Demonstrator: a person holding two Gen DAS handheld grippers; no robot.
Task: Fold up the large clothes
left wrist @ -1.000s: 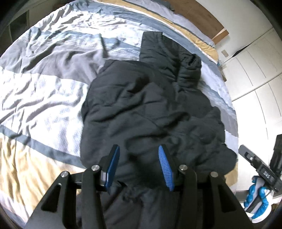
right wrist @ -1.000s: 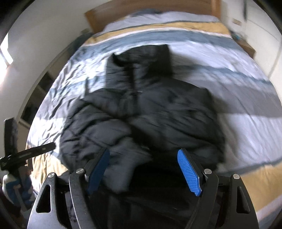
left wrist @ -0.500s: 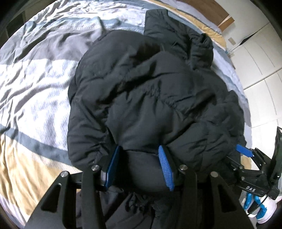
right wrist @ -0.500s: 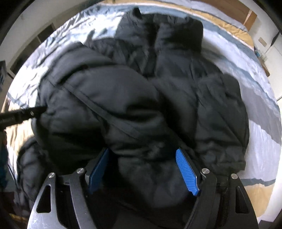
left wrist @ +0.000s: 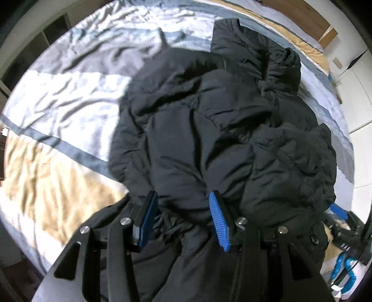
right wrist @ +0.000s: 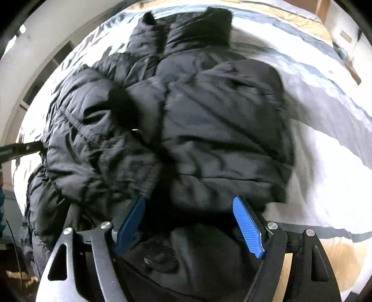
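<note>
A large black puffer jacket (left wrist: 209, 130) lies bunched on the striped bed, hood toward the headboard; it fills the right wrist view too (right wrist: 186, 120). My left gripper (left wrist: 183, 204) is open, its blue pads either side of the jacket's near hem, fabric between the jaws. My right gripper (right wrist: 188, 209) is open wide, with the jacket's near edge lying between its pads. In the left wrist view the right gripper's blue tip (left wrist: 338, 210) shows at the jacket's right edge. A black bar of the left gripper (right wrist: 21, 149) shows at the left edge of the right wrist view.
The bed cover (left wrist: 58, 104) has white, grey, blue and tan stripes and is wrinkled. A wooden headboard (left wrist: 300, 16) stands at the far end. White cupboard doors (left wrist: 358, 93) stand to the right of the bed. A window or shelf frame (right wrist: 39, 76) is on the left wall.
Both grippers have moved in low over the jacket from farther back. The jacket's lower part has been pushed and bunched up toward the hood. Both jaws stayed open.
</note>
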